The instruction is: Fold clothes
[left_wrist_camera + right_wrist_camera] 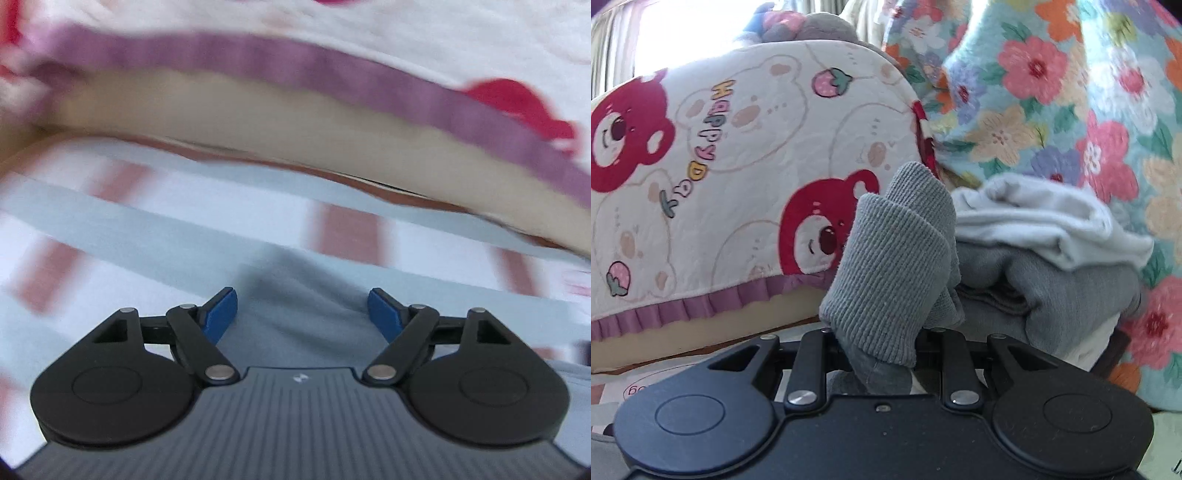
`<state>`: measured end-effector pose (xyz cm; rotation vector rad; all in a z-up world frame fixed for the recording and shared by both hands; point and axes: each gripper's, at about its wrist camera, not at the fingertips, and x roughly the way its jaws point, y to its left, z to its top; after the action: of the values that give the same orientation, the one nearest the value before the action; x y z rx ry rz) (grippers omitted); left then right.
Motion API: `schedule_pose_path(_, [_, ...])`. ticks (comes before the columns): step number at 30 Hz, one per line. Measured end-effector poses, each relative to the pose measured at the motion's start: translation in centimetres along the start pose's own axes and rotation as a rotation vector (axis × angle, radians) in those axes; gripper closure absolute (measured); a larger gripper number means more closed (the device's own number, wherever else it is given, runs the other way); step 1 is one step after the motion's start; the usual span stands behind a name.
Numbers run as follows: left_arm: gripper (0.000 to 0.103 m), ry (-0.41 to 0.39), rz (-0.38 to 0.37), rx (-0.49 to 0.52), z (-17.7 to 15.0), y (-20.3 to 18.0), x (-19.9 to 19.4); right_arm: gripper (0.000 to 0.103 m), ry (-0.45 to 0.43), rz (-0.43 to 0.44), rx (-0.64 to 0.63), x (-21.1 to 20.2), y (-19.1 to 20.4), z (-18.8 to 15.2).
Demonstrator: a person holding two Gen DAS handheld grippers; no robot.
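The left wrist view looks down along its tool (303, 308), close over a striped sheet (258, 221), blurred. The right wrist view looks more level past its tool (882, 350). Both face the bear-print cushion (738, 166) with its purple frill (258, 55)

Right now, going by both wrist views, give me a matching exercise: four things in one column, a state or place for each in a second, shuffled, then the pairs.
Things
1. left gripper
2. right gripper
3. grey ribbed cuff
4. bear-print cushion

States or places
A. sticks up from between the closed jaws
B. jaws apart, nothing between them
C. lies left of the cuff, with a purple frill along its lower edge
D. clamped on grey knit fabric

Pairs: 1-B, 2-D, 3-A, 4-C
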<state>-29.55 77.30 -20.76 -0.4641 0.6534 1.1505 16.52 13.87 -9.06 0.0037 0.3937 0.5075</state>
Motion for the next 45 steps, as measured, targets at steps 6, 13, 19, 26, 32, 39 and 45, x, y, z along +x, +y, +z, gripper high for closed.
schedule_pose_path(6, [0.026, -0.042, -0.154, -0.108, 0.2, -0.3, -5.0, 0.076, -0.053, 0.087, -0.244, -2.5, 7.2, 1.7])
schedule_pose_path(13, [0.027, 0.185, -0.201, -0.265, -6.2, 0.4, -7.6, 0.076, -0.072, 0.423, -0.495, -4.1, 23.5, -1.8])
schedule_pose_path(19, [0.028, 0.25, -0.041, -0.244, -8.4, 3.7, -8.0, 0.077, -0.059, 0.73, -0.527, -5.4, 39.6, -3.7])
schedule_pose_path(26, [0.028, 0.126, -0.215, -0.495, -9.4, 10.3, -8.7, 0.072, -0.029, 0.884, -0.562, -8.3, 57.4, -8.3])
schedule_pose_path(32, [0.028, 0.18, -0.225, -0.634, -10.4, 11.8, -7.1, 0.061, 0.306, 1.048, -0.788, -6.6, 62.2, -17.1])
schedule_pose_path(39, [0.027, 0.149, -0.285, -0.643, -10.0, 11.6, -8.6, 0.034, 0.253, 1.114, -0.762, -8.2, 53.0, -15.6])
schedule_pose_path(45, [0.027, 0.117, -0.285, -0.703, -10.2, 11.8, -10.1, 0.034, 0.282, 0.881, -0.626, -4.8, 44.6, -11.1])
